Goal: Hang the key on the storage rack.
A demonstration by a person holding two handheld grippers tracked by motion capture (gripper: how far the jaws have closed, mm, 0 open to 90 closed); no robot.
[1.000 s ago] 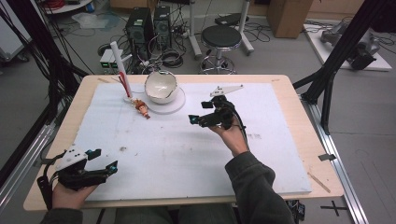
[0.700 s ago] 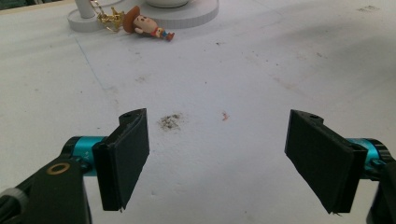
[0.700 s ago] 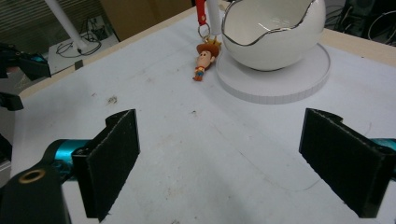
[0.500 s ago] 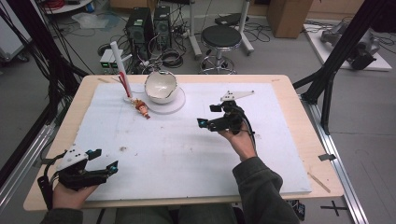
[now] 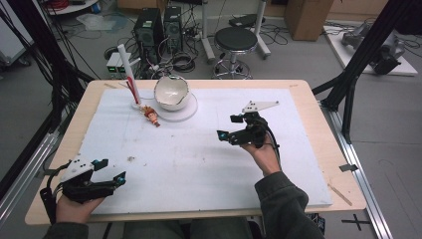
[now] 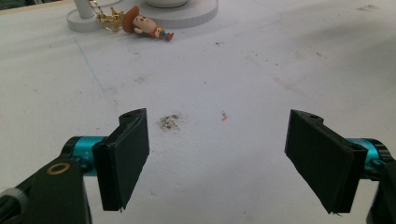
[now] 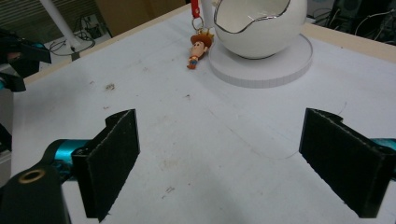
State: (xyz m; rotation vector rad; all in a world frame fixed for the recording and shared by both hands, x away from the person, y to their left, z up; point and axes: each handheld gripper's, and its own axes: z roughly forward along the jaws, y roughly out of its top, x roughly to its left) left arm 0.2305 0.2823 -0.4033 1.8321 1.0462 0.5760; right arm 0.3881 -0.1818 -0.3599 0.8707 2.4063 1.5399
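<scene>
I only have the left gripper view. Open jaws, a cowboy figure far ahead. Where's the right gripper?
Observer: Right gripper is mid-table, right of centre, jaws open and holding nothing.
Operator: What's that round white base behind the figure?
Observer: It carries an egg-shaped white bowl with a jagged, open top.
Operator: Is the figure loose?
Observer: The figure hangs on a key ring with a red strap; the strap's far end is cut off from sight.
</scene>
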